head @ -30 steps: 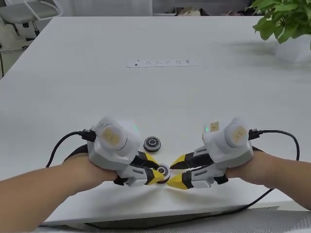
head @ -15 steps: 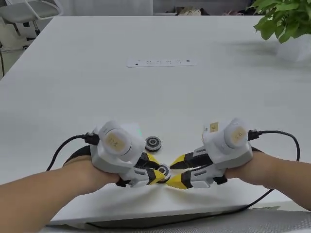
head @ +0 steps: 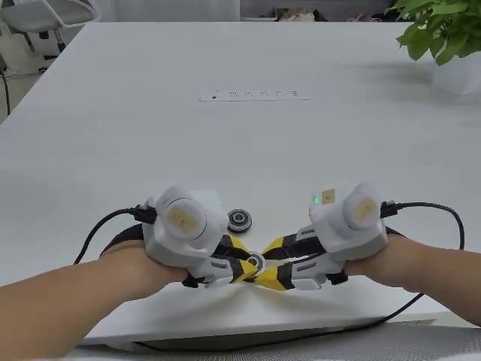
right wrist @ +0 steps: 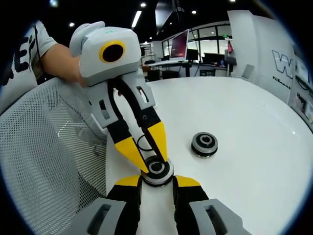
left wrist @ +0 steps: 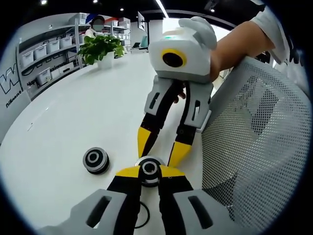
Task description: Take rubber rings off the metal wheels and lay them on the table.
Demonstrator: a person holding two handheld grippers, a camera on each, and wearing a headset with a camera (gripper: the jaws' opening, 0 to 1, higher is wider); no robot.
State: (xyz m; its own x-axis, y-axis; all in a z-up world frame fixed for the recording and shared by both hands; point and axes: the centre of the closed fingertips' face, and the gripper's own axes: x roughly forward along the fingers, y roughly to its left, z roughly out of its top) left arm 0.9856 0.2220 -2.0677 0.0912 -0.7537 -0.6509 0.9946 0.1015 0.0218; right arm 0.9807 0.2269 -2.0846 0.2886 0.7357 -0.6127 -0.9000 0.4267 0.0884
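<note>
Gripping wheel (head: 254, 263) btwn L tool (head: 243, 270) & R tool (head: 267, 271), both clamped on it | 2nd wheel (head: 240, 218) on table (head: 248, 143) nearby

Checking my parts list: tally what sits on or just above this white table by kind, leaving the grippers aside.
Round silver-and-black metal wheels: 2
Loose thin black rubber ring: 1
White power strip: 1
Green potted plant: 1
Total: 5
</note>
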